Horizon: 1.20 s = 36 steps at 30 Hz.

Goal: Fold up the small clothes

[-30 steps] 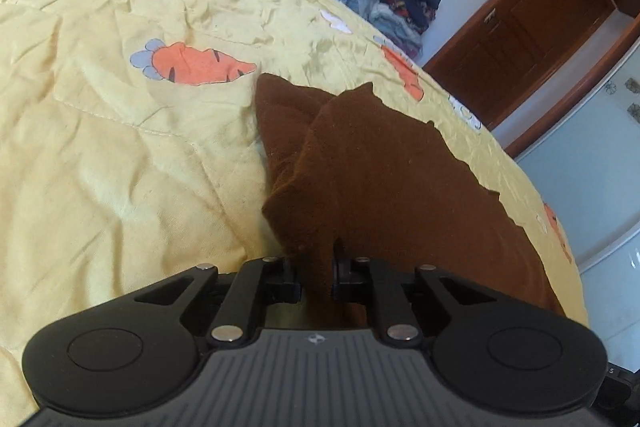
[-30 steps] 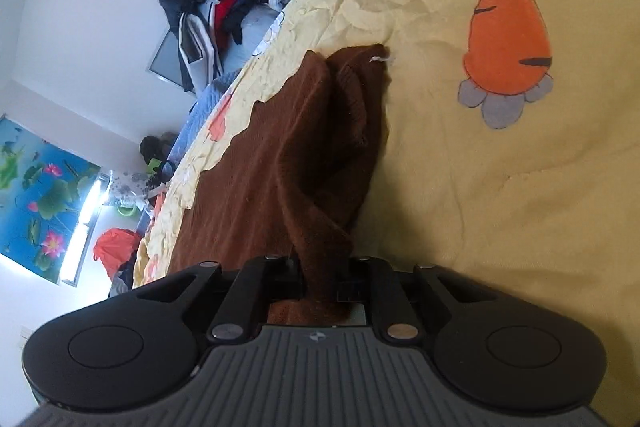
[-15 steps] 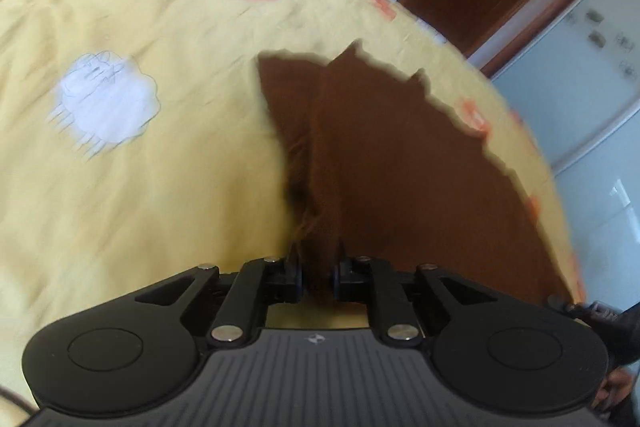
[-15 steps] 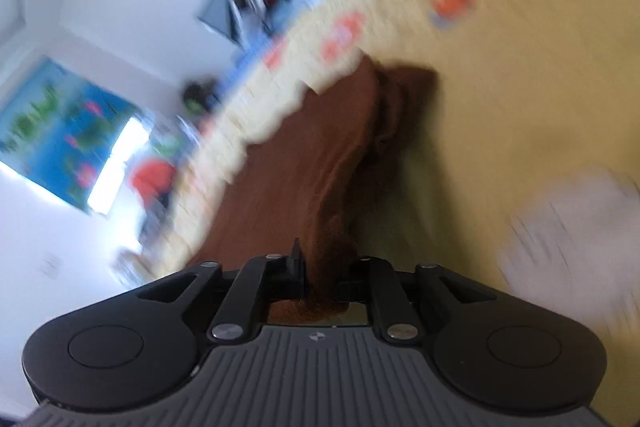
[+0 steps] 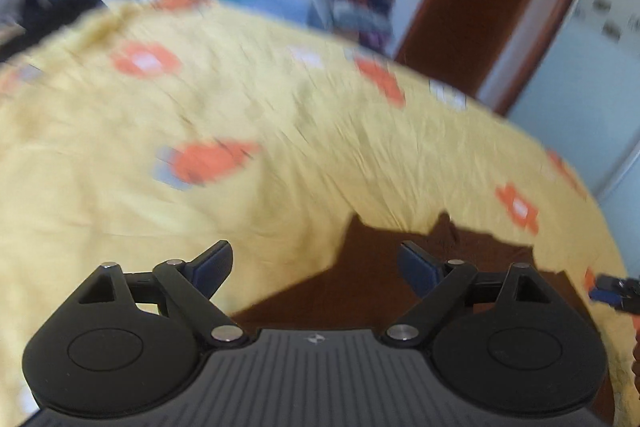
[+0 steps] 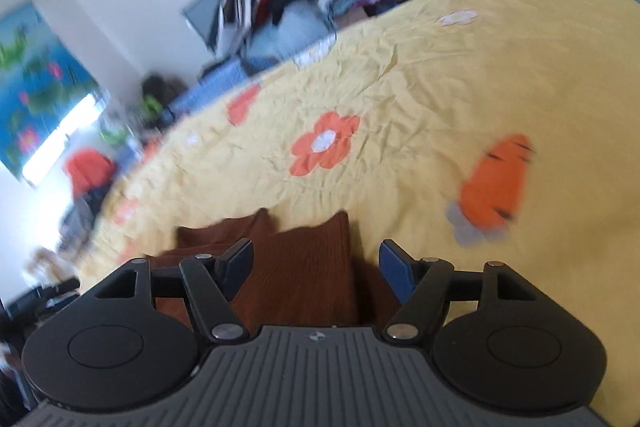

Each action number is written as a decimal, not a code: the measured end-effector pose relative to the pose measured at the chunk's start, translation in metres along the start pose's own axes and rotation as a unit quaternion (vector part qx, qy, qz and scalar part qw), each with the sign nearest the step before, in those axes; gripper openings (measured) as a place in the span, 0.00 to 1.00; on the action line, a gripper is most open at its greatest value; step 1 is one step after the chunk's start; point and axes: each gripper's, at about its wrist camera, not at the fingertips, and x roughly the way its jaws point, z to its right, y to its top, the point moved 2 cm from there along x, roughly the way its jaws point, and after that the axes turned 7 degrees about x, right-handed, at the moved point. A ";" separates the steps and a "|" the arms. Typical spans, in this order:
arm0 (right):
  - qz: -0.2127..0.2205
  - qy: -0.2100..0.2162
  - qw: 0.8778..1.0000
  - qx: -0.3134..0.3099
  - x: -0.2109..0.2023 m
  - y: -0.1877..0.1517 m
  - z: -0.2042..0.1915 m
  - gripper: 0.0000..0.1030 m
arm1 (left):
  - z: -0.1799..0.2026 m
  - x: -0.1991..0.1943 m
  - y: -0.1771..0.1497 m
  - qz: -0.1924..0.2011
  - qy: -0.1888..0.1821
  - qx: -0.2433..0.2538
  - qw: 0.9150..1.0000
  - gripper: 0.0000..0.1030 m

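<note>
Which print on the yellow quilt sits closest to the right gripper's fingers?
The orange carrot print, just above and right of the right gripper. The orange flower print lies farther up the quilt, above the brown garment.

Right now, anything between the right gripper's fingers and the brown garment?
Nothing. In the right wrist view the right gripper is open and the brown garment lies on the yellow quilt, showing through the gap, fingers apart from it.

Brown garment (image 6: 304, 267) — folded, flat on bedspread (image 6: 420, 87)
</note>
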 end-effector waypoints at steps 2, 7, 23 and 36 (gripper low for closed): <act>-0.017 -0.014 1.000 -0.015 0.021 -0.001 -0.008 0.67 | 0.014 0.029 0.002 -0.026 0.001 0.016 1.000 0.71; -0.036 -0.011 0.999 -0.037 0.047 -0.009 -0.012 0.12 | 0.038 0.062 -0.001 -0.037 -0.011 0.057 0.998 0.07; 0.020 -0.018 1.000 -0.002 0.052 0.001 0.006 0.20 | 0.037 0.047 0.002 0.010 0.065 0.099 0.993 0.12; 0.047 -0.092 0.979 -0.178 0.068 -0.046 -0.061 0.88 | 0.085 0.064 -0.029 0.037 0.057 0.155 0.985 0.73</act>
